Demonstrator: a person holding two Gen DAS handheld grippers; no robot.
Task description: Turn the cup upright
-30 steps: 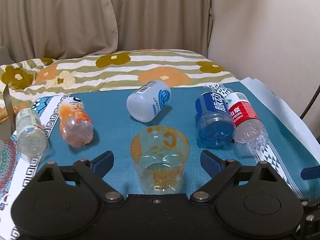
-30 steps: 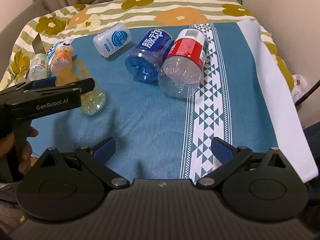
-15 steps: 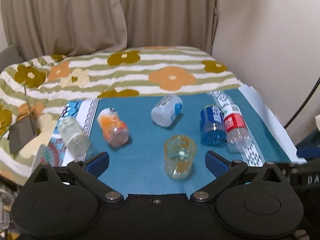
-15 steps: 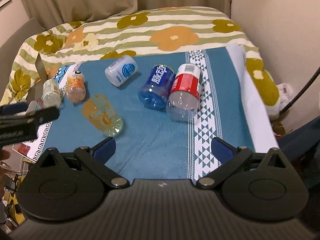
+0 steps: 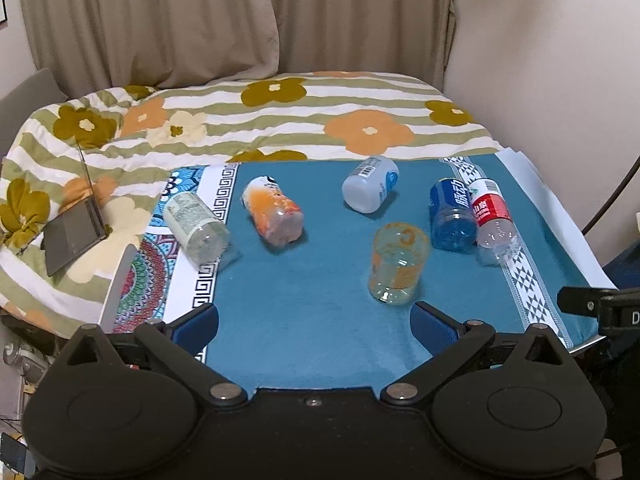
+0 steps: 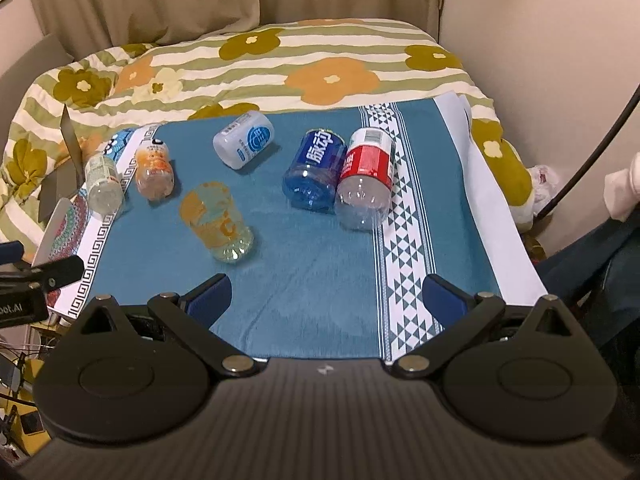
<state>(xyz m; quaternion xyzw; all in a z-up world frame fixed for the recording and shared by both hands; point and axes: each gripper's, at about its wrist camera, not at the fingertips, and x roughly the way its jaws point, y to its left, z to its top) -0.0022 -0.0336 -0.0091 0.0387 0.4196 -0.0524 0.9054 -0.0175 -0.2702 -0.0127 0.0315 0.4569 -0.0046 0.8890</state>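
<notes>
- Blue bottle (image 6: 316, 170) lying on the blue cloth: large white Chinese characters reading "脉动" on its blue label, seen in both views.
- Red-labelled bottle (image 5: 490, 216), lying just beside the blue one: white Chinese characters on the red band with small Latin letters beneath, too small to read for certain.
- White bottle (image 6: 244, 145): a round blue emblem with a white Chinese character inside, plus a barcode and fine print that cannot be read.
- Left gripper's black body (image 6: 18, 307), at the left edge of the right wrist view: white letters "oot.AI", cut off by the frame.
- Right gripper's black body (image 5: 624, 314), at the right edge of the left wrist view: a single white letter "D", cut off.
</notes>
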